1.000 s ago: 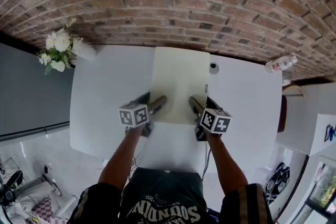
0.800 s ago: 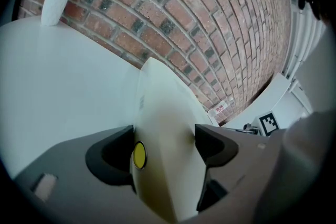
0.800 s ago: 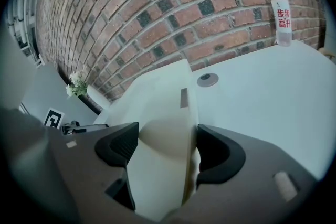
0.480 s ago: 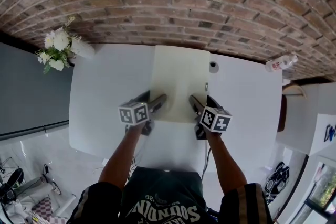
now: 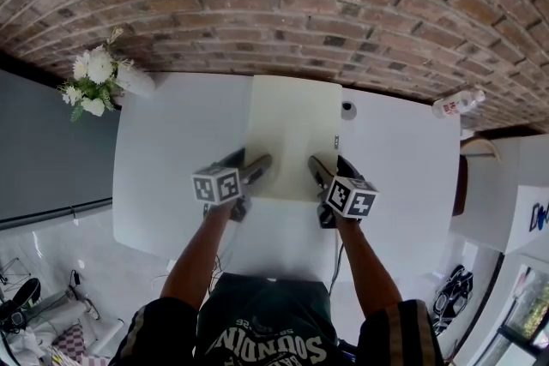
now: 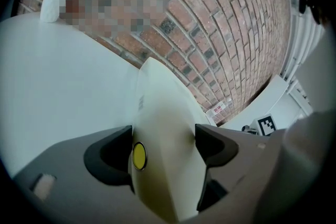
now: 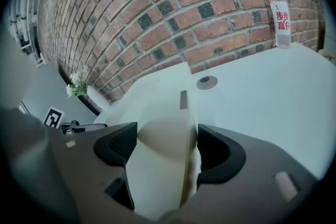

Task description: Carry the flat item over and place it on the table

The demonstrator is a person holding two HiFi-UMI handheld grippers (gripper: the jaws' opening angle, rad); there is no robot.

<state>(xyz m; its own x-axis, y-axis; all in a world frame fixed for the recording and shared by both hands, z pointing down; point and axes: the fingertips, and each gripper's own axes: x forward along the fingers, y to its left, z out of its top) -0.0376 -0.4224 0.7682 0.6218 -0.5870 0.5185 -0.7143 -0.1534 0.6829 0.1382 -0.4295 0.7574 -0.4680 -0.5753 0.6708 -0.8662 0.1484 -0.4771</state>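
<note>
red characters are printed down the white label of a clear bottle (image 7: pixel 280 10), standing at 2 o'clock on the bench (image 5: pixel 171 159); they are too small to be read with certainty. a small dark strip label (image 7: pixel 182 99) is seen on the right edge of the flat item (image 5: pixel 294 133); its print cannot be made out. black-and-white square markers are carried on each cube.

the flat item is a pale cream, matt, rectangular sheet, spread over the middle of the smooth white bench with its far edge toward the brick wall (image 5: pixel 283 4) at 12 o'clock. its near edge is buckled upward where it is pinched.

the left hand-held gripper (image 6: pixel 164 139) is clamped on the sheet's near left corner, a yellow round dot (image 6: pixel 138 156) showing on one dark jaw. the right hand-held gripper (image 7: pixel 167 139) is clamped on the near right corner.

a small round grey disc (image 5: pixel 347 108) lies just beside the sheet at 1 o'clock. white flowers (image 5: pixel 94 77) are seen at 10 o'clock.
</note>
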